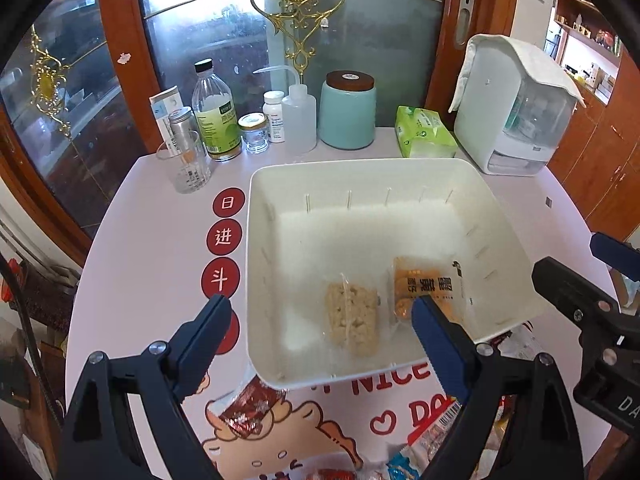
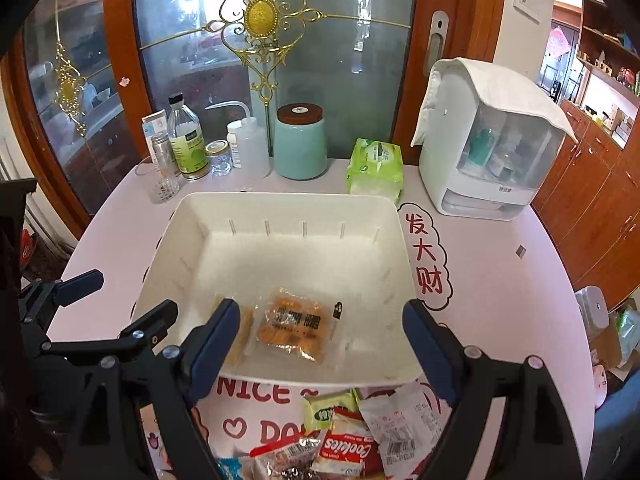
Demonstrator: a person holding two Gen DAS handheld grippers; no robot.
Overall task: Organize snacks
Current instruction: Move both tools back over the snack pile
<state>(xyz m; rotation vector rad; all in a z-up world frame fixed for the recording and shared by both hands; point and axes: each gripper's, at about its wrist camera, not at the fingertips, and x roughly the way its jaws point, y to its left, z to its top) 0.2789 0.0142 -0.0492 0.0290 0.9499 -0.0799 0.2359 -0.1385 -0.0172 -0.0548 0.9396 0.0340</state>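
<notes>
A white plastic bin (image 1: 256, 264) (image 2: 404, 256) stands on the table. Inside it lie a clear-wrapped pale rice cake (image 1: 352, 316) and an orange-brown snack packet (image 1: 424, 284) (image 2: 292, 324). My left gripper (image 1: 320, 320) is open and empty, hovering over the bin's near edge. My right gripper (image 2: 320, 332) is open and empty, also above the bin's near edge. It shows at the right in the left wrist view (image 1: 576, 276). Loose snack packets lie in front of the bin: a red packet (image 1: 248, 404), a Cookies pack (image 2: 348, 444), a green packet (image 2: 324, 412) and a white packet (image 2: 400, 424).
At the table's back stand a glass (image 1: 188, 168), bottles (image 1: 214, 116), a squeeze bottle (image 1: 298, 114), a teal jar (image 1: 348, 112), a green tissue pack (image 1: 424, 132) and a white appliance under a cloth (image 1: 516, 112). A glass door is behind.
</notes>
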